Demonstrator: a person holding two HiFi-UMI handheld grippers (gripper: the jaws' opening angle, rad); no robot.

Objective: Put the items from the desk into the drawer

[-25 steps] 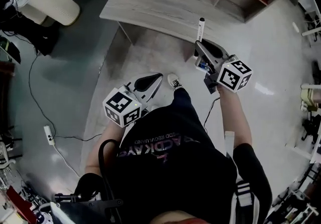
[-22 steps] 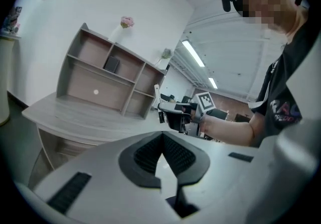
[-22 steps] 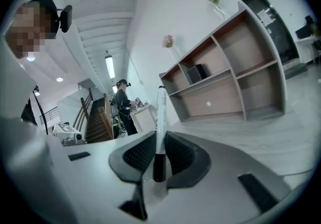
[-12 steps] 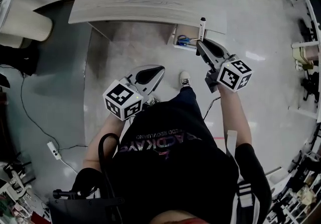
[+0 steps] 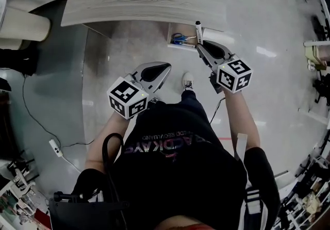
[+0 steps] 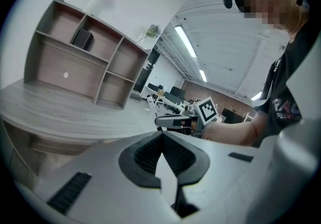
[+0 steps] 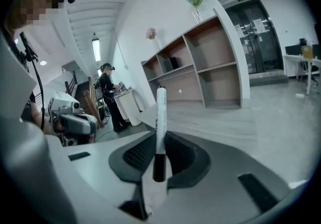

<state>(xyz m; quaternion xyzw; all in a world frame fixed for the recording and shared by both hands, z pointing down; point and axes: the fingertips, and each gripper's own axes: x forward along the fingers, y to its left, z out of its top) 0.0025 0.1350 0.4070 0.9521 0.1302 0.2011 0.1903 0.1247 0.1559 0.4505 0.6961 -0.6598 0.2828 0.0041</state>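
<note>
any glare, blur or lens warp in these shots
Head view: fisheye, with bright glare patches on the glossy floor. Right gripper view: marker sharp, shelf unit bowed, corners vignetted black. Left gripper view: desk edge curves, ceiling lights blown out.

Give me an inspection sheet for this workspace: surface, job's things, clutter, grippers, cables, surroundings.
Surface: grey wood desk; nothing seen on the part in view.
Job's things: marker standing upright in the right gripper; blue-handled scissors lying in the open drawer.
Clutter: nothing seen.
Grippers: left gripper has its jaws together with nothing between them; right gripper has its jaws closed on the marker.
Cables: power strip with its lead on the floor, to the person's left.
Surroundings: shelf unit on the desk; another person standing in the background.
</note>
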